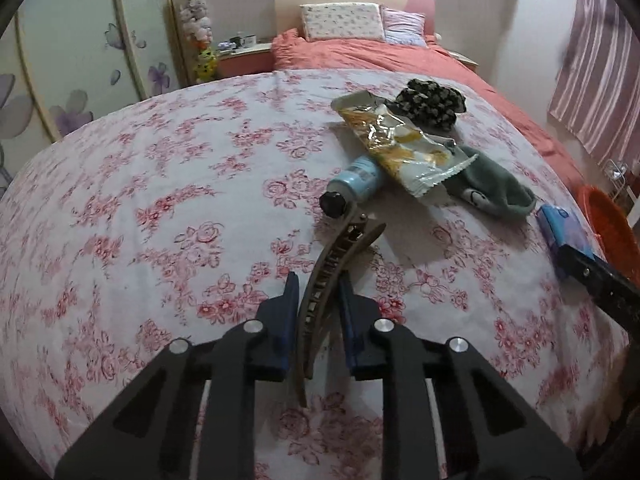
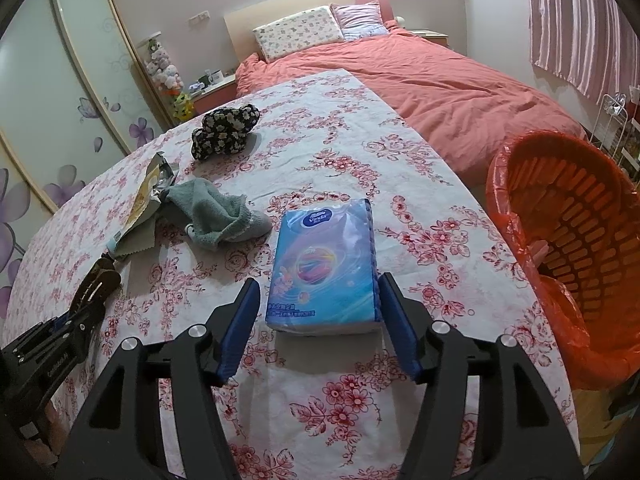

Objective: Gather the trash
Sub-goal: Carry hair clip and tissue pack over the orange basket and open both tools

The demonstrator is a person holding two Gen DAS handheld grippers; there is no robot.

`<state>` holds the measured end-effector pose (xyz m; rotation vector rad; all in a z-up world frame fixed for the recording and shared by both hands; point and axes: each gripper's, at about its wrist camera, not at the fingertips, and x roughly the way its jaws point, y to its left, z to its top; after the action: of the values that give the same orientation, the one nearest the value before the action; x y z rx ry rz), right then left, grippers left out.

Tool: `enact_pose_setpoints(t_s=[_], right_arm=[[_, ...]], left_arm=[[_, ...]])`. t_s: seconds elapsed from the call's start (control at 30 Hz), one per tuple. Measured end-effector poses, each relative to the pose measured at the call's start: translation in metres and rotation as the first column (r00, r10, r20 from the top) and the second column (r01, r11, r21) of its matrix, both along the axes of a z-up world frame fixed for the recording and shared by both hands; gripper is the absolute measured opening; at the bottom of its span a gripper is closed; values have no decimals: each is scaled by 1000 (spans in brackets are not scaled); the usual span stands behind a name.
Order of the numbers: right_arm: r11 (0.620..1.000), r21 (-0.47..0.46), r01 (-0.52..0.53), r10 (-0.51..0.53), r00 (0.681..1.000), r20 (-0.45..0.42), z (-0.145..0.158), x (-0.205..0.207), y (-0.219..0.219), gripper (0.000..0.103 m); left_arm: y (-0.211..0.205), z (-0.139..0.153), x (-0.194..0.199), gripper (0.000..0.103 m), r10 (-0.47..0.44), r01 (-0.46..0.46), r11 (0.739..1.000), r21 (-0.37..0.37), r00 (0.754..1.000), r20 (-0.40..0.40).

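In the left wrist view my left gripper [image 1: 319, 286] has its blue pads on either side of a brown hair clip [image 1: 336, 264] lying on the floral tablecloth [image 1: 160, 200]; the jaws look partly open around it. Beyond lie a blue tube with a black cap [image 1: 354, 186], a yellow and white snack wrapper [image 1: 400, 144], a green sock [image 1: 492, 188] and a black floral cloth [image 1: 432, 102]. In the right wrist view my right gripper [image 2: 318, 292] is open around the near end of a blue tissue pack [image 2: 326, 264]. An orange basket [image 2: 568, 240] lined with a red bag stands to the right.
A bed with a salmon duvet [image 2: 420, 80] and pillows lies behind the table. A wardrobe with flower-print doors [image 2: 60, 100] is on the left, striped curtains [image 2: 580, 20] on the right. The table edge falls off beside the basket.
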<state>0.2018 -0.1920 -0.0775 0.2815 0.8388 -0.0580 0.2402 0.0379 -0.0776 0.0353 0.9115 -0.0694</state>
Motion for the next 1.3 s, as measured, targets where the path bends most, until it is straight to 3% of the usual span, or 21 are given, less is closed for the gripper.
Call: enact_pose_setpoints(t_s=[0.1, 0.5, 1.17, 1.23, 1.3], right_arm=[[1000, 6, -2, 2, 1000, 2, 0, 0, 0, 62], [998, 55, -6, 5, 1000, 17, 0, -2, -6, 62], [998, 65, -6, 5, 1000, 20, 0, -3, -9, 62], [998, 55, -6, 5, 1000, 17, 0, -3, -9, 62], [1000, -13, -5, 5, 1000, -5, 2, 0, 0, 62]], left_arm=[[0, 0, -2, 26, -5, 6, 1000, -9, 1000, 12], [18, 0, -4, 27, 11, -9, 988, -153, 1000, 11], [23, 0, -7, 28, 12, -10, 983, -185, 1000, 11], [23, 0, -7, 28, 12, -10, 983, -183, 1000, 11], [19, 1, -7, 28, 11, -9, 988, -154, 1000, 11]])
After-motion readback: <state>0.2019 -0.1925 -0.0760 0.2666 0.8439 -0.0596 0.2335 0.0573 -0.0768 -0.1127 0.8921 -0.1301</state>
